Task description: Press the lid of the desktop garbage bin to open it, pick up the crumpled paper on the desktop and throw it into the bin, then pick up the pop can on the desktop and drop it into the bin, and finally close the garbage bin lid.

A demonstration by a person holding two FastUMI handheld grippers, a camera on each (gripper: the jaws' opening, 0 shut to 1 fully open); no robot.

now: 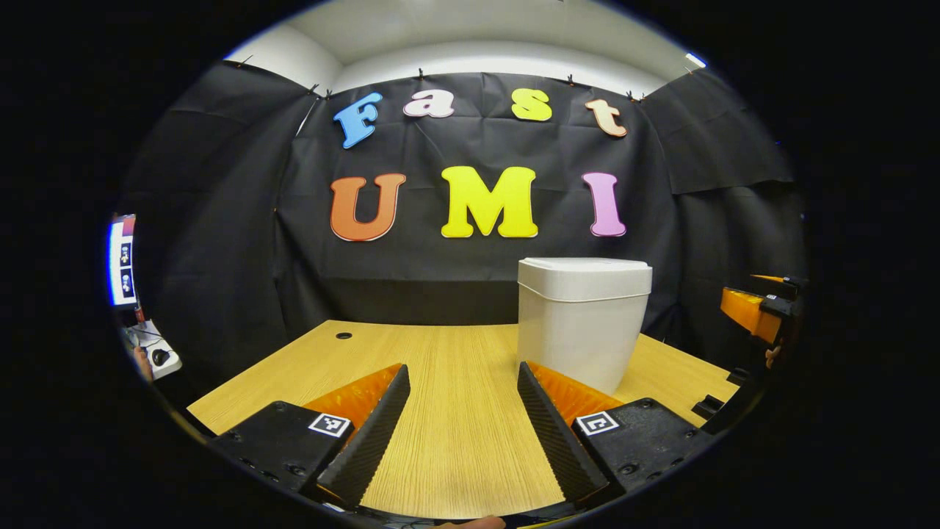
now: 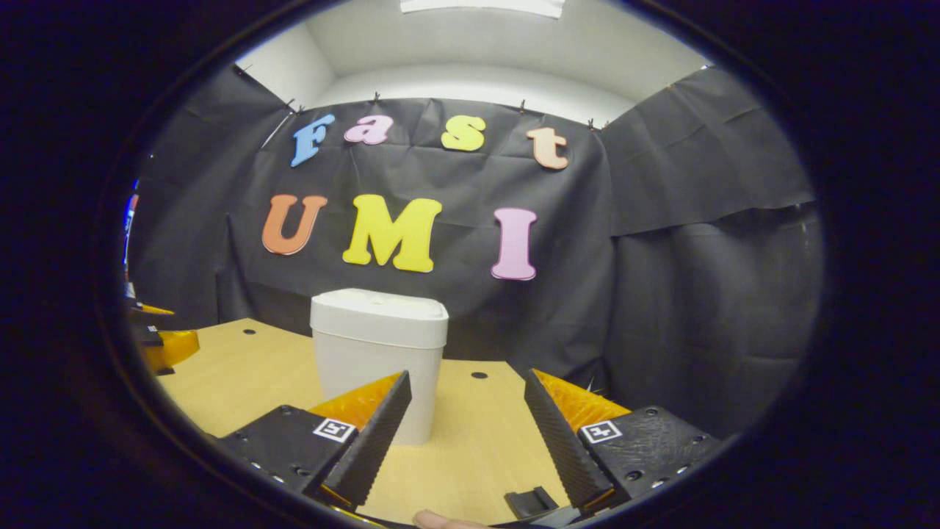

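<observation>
Both grippers hanging over the desk with nothing in them, bin lid down.

In the left gripper view the left gripper (image 1: 464,426) has its fingers spread wide over bare wooden desk (image 1: 455,367), gripping nothing, and the white garbage bin (image 1: 580,323) stands upright just ahead to the right with its lid (image 1: 584,268) closed. The right gripper view has the right gripper (image 2: 467,433) spread just as wide and empty too, bin (image 2: 378,353) close in front, a bit left, behind its left finger.
</observation>
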